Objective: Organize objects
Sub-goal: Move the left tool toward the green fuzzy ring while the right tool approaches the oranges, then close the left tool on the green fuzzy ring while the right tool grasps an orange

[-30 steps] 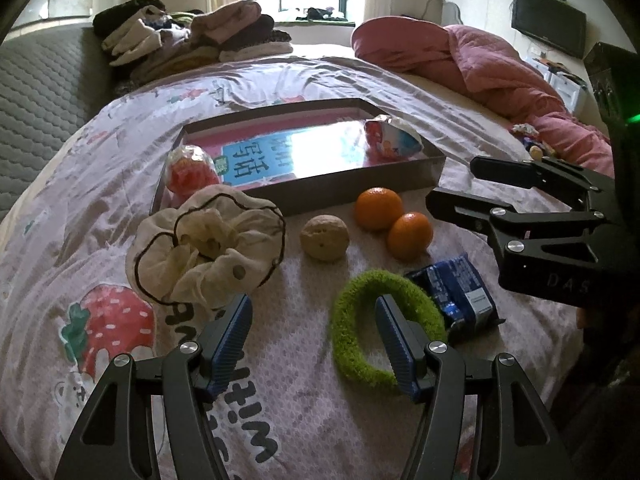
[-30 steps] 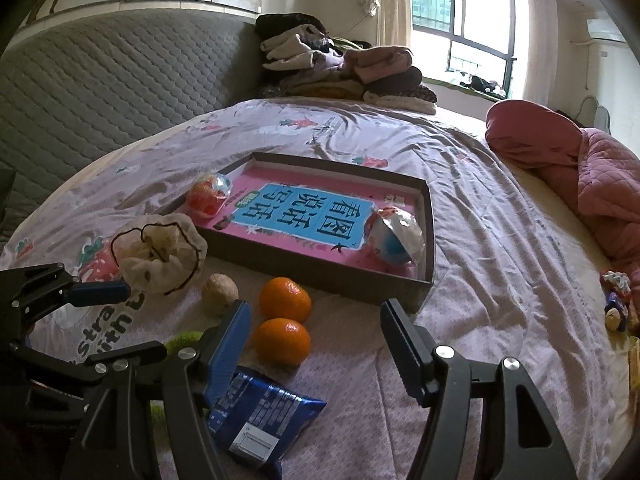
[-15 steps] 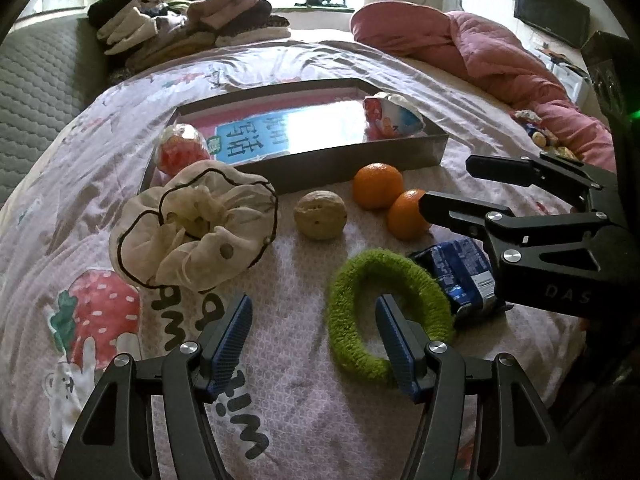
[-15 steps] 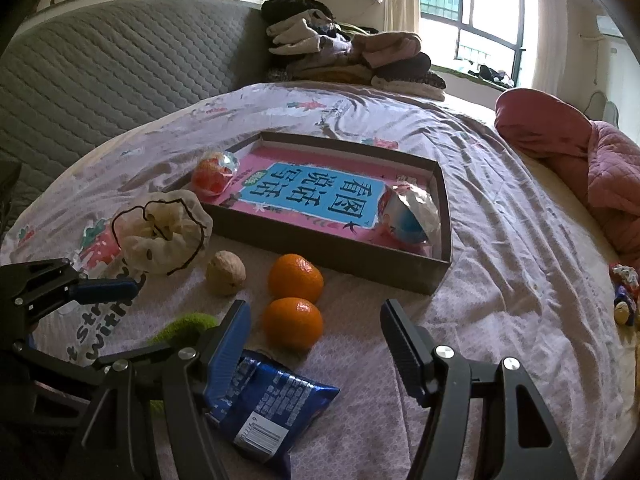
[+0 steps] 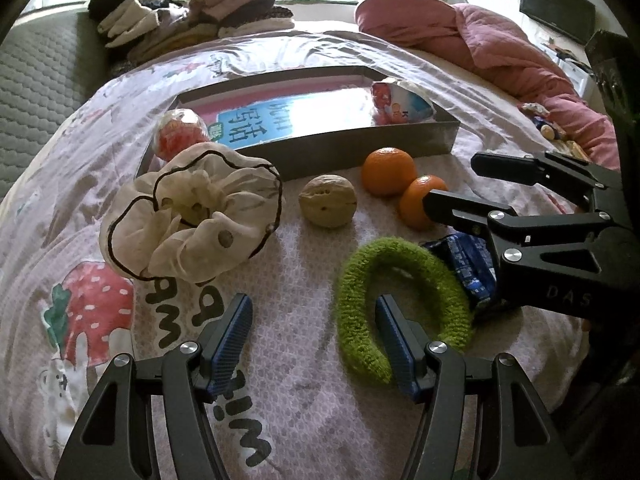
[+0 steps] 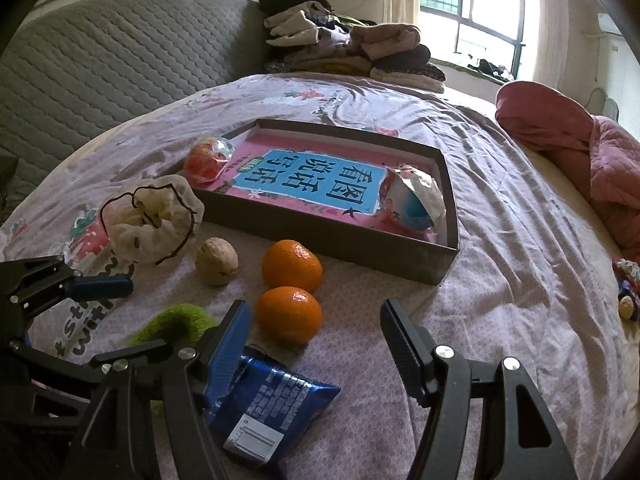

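Fuzzy green ring (image 5: 400,304) by left gripper (image 5: 312,344): rough pile. Blue packet (image 6: 272,408) under right gripper (image 6: 316,344): glossy foil. Ahead, cardboard tray (image 6: 320,240), matt; bedsheet (image 6: 500,240) cloth.

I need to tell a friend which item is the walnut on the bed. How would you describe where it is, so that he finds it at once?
Find the shallow brown box lying on the bedsheet. Just in front of its long near wall, a row of loose things lies on the sheet. The walnut sits between the cream fabric scrunchie and two oranges; it alone is small, tan, rough and wrinkled.
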`<act>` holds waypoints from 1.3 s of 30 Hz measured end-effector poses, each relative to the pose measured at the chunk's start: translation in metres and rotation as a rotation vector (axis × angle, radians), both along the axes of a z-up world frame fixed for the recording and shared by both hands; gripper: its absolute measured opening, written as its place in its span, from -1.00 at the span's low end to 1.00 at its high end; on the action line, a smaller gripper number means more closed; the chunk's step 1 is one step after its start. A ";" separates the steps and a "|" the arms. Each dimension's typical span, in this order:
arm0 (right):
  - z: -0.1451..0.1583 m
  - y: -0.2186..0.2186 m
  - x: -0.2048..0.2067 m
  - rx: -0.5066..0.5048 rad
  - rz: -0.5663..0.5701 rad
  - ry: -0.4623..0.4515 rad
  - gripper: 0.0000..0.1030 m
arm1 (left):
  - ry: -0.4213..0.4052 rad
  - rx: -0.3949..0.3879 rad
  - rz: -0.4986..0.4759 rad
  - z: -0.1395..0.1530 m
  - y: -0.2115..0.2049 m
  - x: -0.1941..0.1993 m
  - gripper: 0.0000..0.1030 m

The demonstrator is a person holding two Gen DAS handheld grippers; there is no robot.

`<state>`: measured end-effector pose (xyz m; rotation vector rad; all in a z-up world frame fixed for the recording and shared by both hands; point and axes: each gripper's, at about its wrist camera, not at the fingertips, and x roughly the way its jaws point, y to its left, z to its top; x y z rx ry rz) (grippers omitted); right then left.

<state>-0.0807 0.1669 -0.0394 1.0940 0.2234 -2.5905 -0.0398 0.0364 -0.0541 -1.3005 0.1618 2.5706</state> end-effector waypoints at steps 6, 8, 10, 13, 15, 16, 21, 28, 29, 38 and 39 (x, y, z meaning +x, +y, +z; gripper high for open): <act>-0.004 -0.001 -0.003 -0.008 0.000 -0.011 0.29 | 0.000 0.013 0.005 -0.003 0.000 -0.004 0.27; -0.005 -0.003 -0.004 -0.003 0.004 -0.013 0.29 | 0.000 0.015 0.002 -0.003 0.000 -0.004 0.27; -0.008 -0.005 -0.005 0.005 0.012 -0.017 0.29 | 0.001 0.018 0.003 -0.004 -0.001 -0.004 0.27; -0.010 -0.008 -0.005 0.018 0.022 -0.016 0.29 | 0.007 0.012 0.004 -0.005 0.000 -0.005 0.27; -0.011 -0.010 -0.006 0.016 0.028 -0.017 0.29 | 0.008 0.011 0.007 -0.006 0.001 -0.006 0.27; -0.012 -0.011 -0.006 0.017 0.029 -0.016 0.28 | 0.008 0.011 0.013 -0.007 0.001 -0.007 0.27; -0.015 -0.014 -0.009 0.007 0.042 -0.033 0.18 | 0.011 0.015 0.024 -0.008 0.003 -0.009 0.27; -0.016 -0.016 -0.008 -0.008 0.054 -0.049 -0.01 | 0.010 0.029 0.022 -0.009 0.003 -0.009 0.26; -0.016 -0.016 -0.008 -0.011 0.055 -0.050 -0.03 | 0.010 0.030 0.017 -0.009 0.004 -0.009 0.25; -0.014 -0.016 -0.007 -0.022 0.057 -0.044 -0.22 | 0.015 0.046 0.003 -0.008 0.007 -0.008 -0.02; -0.014 -0.016 -0.007 -0.026 0.056 -0.045 -0.22 | 0.016 0.047 0.001 -0.008 0.007 -0.008 -0.05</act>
